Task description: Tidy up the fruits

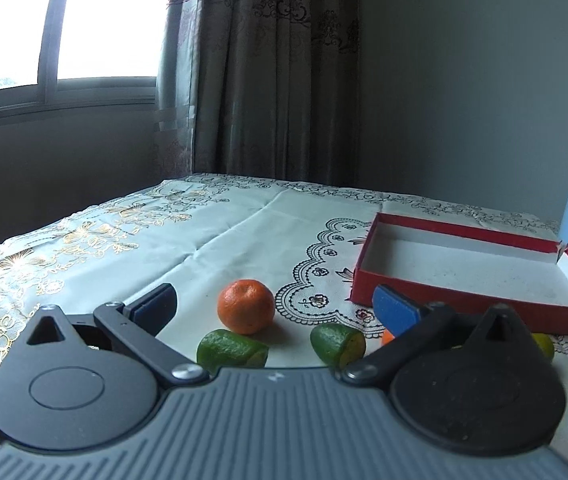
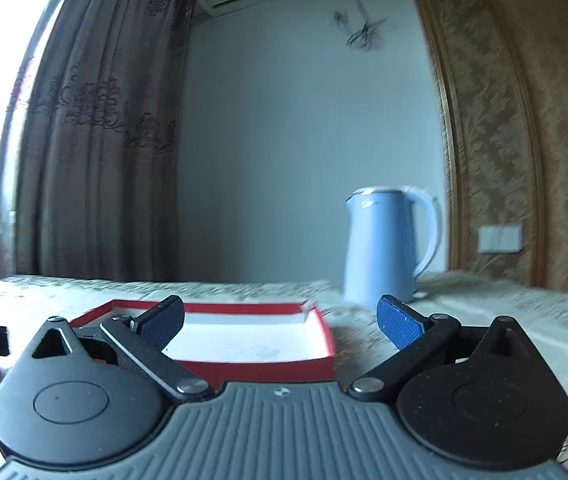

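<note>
My left tongs (image 1: 276, 312) gape wide, nothing held, low over the table w/ embroidered white cloth (image 1: 244, 236). Round orange mandarin (image 1: 246, 306) sits betw. the pads, two cut green fruit pieces (image 1: 232, 350) nearer me. Right tongs (image 2: 280, 320) also wide open, empty, facing shallow red cardboard box (image 2: 268, 368); pale blue kettle (image 2: 387, 248) by far edge.

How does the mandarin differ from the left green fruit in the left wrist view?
The mandarin is orange and round; the green fruit is green and elongated. The mandarin looks whole, while the green fruit shows a cut end. The mandarin sits farther from the camera, the green fruit nearer. Both rest loose on the tablecloth, outside the red box.
</note>
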Demonstrator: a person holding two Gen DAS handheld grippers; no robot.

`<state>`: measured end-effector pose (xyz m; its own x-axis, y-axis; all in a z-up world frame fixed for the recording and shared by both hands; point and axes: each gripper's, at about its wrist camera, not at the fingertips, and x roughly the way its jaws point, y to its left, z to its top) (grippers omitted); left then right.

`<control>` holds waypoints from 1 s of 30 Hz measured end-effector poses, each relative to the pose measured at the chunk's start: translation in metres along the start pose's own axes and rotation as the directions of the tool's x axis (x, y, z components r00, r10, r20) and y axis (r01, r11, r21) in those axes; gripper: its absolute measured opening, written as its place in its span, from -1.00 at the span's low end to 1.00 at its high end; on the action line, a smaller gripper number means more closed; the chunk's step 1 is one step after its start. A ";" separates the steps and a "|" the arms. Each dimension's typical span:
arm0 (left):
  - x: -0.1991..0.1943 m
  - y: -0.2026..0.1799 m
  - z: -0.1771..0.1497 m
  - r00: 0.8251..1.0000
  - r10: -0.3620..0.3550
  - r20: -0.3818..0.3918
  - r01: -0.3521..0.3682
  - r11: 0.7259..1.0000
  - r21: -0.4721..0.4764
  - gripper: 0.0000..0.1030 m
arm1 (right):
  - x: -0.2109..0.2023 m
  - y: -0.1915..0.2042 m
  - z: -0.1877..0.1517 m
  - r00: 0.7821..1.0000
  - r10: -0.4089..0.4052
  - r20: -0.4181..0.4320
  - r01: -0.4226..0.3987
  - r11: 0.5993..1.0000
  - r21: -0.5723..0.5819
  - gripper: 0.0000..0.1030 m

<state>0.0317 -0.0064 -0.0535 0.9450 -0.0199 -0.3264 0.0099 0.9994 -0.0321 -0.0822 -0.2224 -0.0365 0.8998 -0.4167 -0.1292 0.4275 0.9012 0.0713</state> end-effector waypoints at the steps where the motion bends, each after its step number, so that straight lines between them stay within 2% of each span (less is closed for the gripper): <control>1: 0.003 0.000 0.000 1.000 0.008 -0.017 -0.008 1.000 -0.003 1.00 | 0.001 -0.003 0.003 0.999 0.029 -0.025 -0.029 1.000 0.011 1.00; 4: 0.010 0.003 -0.001 0.997 0.018 -0.075 -0.019 1.000 -0.011 1.00 | 0.004 -0.005 0.014 0.987 0.123 -0.103 -0.122 0.992 0.009 1.00; 10: 0.019 0.005 -0.003 0.990 0.009 -0.144 -0.011 1.000 -0.013 1.00 | 0.001 0.001 0.020 0.949 0.248 -0.195 -0.259 0.965 -0.031 1.00; 17: 0.024 0.007 -0.003 0.985 0.013 -0.172 -0.017 1.000 -0.019 1.00 | 0.002 0.008 0.008 0.925 0.284 -0.252 -0.296 0.955 -0.008 1.00; 25: 0.032 0.010 -0.002 0.974 0.016 -0.227 -0.024 0.999 -0.033 1.00 | 0.000 0.012 0.005 0.917 0.302 -0.260 -0.317 0.948 -0.017 1.00; 30: 0.029 0.008 -0.002 0.978 0.002 -0.208 -0.008 1.000 -0.025 1.00 | -0.001 0.012 0.005 0.915 0.305 -0.264 -0.319 0.948 -0.009 1.00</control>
<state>0.0584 0.0014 -0.0652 0.8564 -0.0226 -0.5158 -0.0058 0.9986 -0.0535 -0.0774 -0.2122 -0.0305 0.9310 -0.0748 -0.3572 0.1176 0.9881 0.0995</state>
